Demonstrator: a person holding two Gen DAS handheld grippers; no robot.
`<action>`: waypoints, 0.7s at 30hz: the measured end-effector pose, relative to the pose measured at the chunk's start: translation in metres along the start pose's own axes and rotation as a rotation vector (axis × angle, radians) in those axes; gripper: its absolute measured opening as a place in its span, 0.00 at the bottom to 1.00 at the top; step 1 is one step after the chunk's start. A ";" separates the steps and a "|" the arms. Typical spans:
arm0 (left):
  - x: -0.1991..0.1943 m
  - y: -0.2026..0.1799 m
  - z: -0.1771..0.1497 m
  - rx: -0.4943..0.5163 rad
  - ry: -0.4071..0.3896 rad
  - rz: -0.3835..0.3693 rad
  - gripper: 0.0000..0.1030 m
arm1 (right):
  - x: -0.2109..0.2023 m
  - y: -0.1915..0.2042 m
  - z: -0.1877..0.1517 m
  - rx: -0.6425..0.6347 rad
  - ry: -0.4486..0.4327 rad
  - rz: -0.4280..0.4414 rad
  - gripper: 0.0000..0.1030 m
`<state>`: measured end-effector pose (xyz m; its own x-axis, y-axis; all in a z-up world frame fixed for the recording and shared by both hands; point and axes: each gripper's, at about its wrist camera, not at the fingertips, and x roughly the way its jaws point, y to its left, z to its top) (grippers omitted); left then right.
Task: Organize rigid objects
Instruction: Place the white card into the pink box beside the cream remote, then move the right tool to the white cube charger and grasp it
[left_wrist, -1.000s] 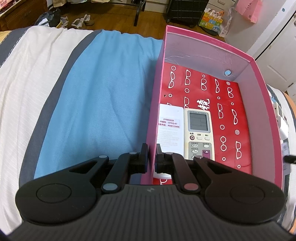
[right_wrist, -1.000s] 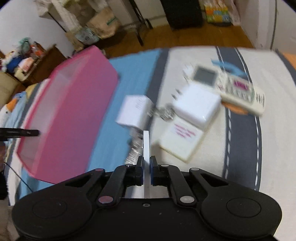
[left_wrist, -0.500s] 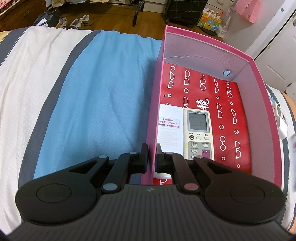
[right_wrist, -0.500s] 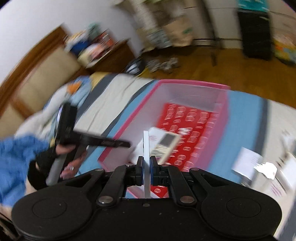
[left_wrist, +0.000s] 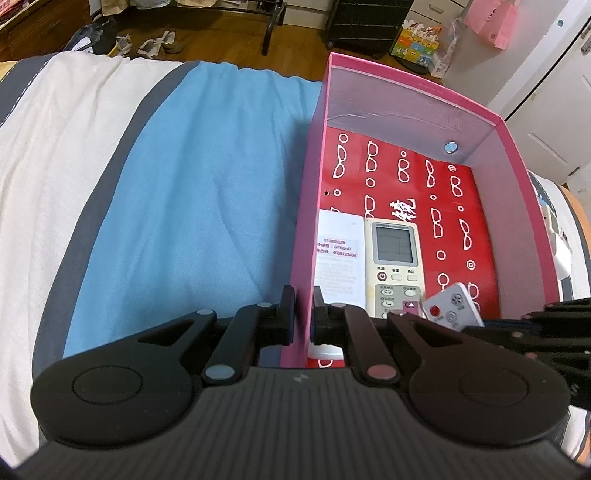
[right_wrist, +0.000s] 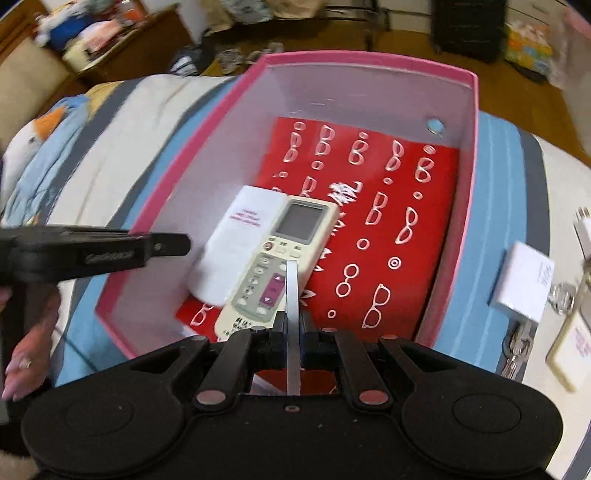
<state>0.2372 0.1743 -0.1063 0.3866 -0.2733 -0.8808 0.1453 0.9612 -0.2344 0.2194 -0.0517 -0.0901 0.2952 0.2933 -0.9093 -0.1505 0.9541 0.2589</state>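
A pink box (left_wrist: 513, 206) with a red patterned floor lies on the bed. My left gripper (left_wrist: 303, 317) is shut on the box's left wall near its front corner; it also shows in the right wrist view (right_wrist: 110, 251). Inside lie a cream air-conditioner remote (left_wrist: 395, 266) (right_wrist: 284, 254) and a white card box (left_wrist: 338, 254) (right_wrist: 240, 236). My right gripper (right_wrist: 293, 326) is shut on a small thin white remote (right_wrist: 291, 295), held edge-on over the box's front part. That remote's face shows in the left wrist view (left_wrist: 452, 304).
The box sits on a blue, white and grey striped bedcover (left_wrist: 184, 184). To its right lie a white charger block (right_wrist: 524, 284), keys (right_wrist: 517, 350) and a cream card case (right_wrist: 572, 347). Wooden floor and furniture lie beyond the bed.
My right gripper has swung left from the pile of objects to above the box, carrying the small white remote. My left gripper has kept its hold on the box wall.
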 end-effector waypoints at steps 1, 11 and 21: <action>0.000 0.000 0.000 0.000 -0.001 -0.001 0.07 | 0.001 0.000 0.000 0.016 -0.005 -0.011 0.08; -0.001 0.002 0.000 -0.001 -0.003 -0.011 0.07 | 0.010 0.002 -0.004 0.226 0.027 -0.022 0.08; -0.001 0.005 0.001 -0.005 0.001 -0.019 0.07 | -0.051 0.005 -0.020 0.065 -0.054 -0.056 0.35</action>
<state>0.2380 0.1790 -0.1063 0.3827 -0.2915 -0.8767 0.1482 0.9560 -0.2531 0.1850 -0.0629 -0.0486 0.3518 0.2405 -0.9047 -0.0714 0.9705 0.2303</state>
